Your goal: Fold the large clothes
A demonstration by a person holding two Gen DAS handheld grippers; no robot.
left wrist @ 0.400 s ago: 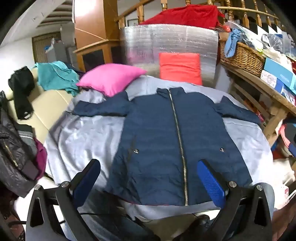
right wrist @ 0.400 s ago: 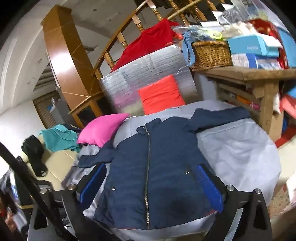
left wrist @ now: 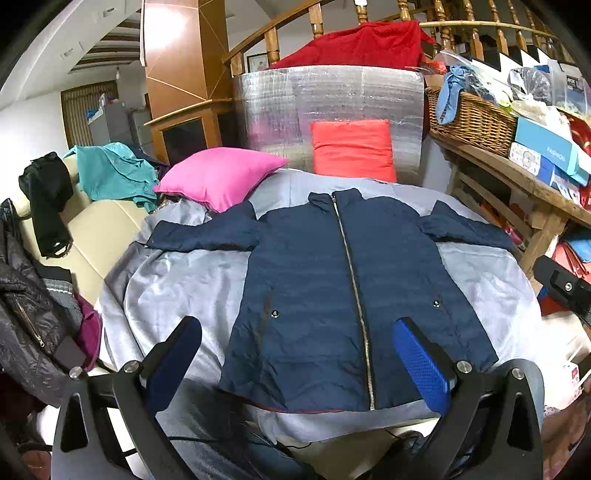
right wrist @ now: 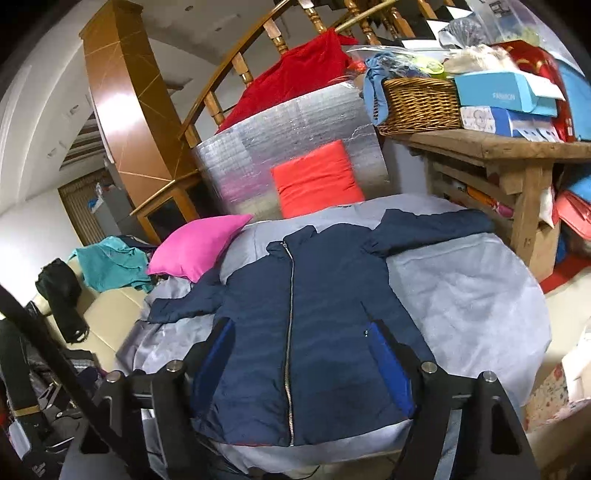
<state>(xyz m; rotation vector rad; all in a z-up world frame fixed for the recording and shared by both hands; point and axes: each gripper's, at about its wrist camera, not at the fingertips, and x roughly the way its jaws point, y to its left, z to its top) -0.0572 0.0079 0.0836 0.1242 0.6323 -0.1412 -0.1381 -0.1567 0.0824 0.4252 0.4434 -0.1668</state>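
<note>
We see the jacket (left wrist: 317, 295) spread flat, zipped, on the grey sheet (left wrist: 177, 280); its hem hides behind our wide-open, empty left gripper (left wrist: 299, 354) and right gripper (right wrist: 303, 369). The pink pillow (left wrist: 218, 177) covers one sleeve's shoulder.

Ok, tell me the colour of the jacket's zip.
Silver-grey zip on the navy jacket; clearest in the left wrist view.

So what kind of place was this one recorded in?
Most likely a lived-in home, in a cluttered room below a staircase. A wooden stair railing curves overhead, a navy jacket lies on a grey-covered table, and a wooden shelf holds a wicker basket and boxes.
</note>
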